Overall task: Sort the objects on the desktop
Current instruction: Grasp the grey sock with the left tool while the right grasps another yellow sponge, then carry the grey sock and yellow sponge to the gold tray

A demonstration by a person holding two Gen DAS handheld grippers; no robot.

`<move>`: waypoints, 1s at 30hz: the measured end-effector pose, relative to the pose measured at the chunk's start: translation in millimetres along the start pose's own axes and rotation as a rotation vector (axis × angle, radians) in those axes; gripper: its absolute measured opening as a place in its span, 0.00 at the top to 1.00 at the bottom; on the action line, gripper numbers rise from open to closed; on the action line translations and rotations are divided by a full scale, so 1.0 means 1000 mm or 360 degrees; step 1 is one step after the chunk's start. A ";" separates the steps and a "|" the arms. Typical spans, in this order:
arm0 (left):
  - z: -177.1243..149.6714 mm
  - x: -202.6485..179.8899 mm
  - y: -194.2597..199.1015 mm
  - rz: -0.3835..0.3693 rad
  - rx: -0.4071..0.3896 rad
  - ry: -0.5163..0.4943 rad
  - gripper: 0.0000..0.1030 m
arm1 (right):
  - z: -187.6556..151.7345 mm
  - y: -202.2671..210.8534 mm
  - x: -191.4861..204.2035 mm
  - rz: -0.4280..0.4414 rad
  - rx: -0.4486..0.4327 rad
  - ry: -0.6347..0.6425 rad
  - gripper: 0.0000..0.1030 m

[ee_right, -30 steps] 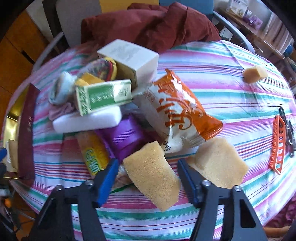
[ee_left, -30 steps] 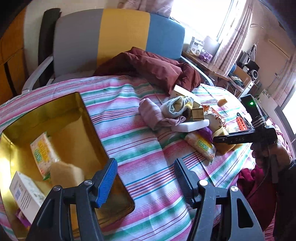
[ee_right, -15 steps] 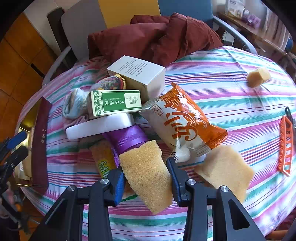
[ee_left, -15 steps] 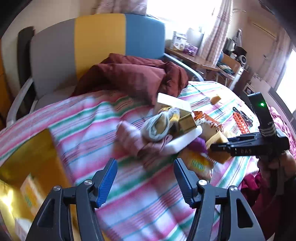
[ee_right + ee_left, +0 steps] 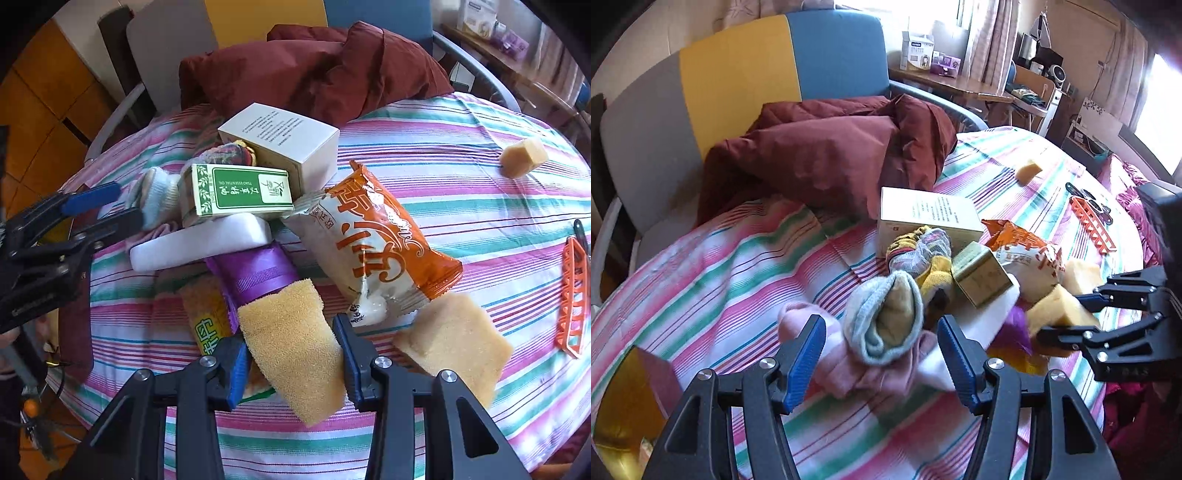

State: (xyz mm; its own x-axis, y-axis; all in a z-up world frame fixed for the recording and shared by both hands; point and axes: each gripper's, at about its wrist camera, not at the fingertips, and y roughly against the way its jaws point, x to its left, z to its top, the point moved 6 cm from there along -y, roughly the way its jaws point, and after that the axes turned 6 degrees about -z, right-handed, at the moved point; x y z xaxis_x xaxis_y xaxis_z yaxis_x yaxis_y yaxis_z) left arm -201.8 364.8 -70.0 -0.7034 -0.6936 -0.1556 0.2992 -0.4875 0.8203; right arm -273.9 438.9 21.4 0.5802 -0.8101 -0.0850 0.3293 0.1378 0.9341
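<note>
Sponge (image 5: pixel 291 343) at pile's near edge on striped cloth | right gripper (image 5: pixel 291 363) just clamped it, was open | left gripper (image 5: pixel 881 354) left gold tray, half-open over socks (image 5: pixel 886 321), empty | lift next

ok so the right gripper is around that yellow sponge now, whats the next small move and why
Probably lift the yellow sponge straight up a little. The right gripper has its pads pressed on both sides of it, so the grip looks made. The sponge leans on the purple packet and the yellow snack packet, so a short vertical lift should clear the pile without dragging them.
</note>
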 end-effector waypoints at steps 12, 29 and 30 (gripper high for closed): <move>0.003 0.008 -0.032 -0.0059 0.0066 0.0009 0.51 | 0.003 -0.003 -0.002 0.0003 0.0012 -0.0014 0.57; -0.029 0.003 0.031 -0.0147 -0.0181 0.0249 0.57 | 0.008 -0.004 -0.011 0.0033 -0.0011 -0.0114 0.57; -0.034 0.001 0.036 -0.0150 -0.0186 0.0254 0.57 | 0.008 -0.003 -0.011 0.0043 -0.0017 -0.0115 0.57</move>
State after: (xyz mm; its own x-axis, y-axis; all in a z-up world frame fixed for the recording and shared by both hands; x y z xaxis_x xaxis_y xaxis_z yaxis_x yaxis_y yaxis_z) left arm -170.3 328.5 -59.5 -0.6234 -0.7128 -0.3214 0.3162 -0.6057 0.7301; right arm -287.1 442.6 22.3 0.5338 -0.8449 -0.0340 0.3222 0.1661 0.9320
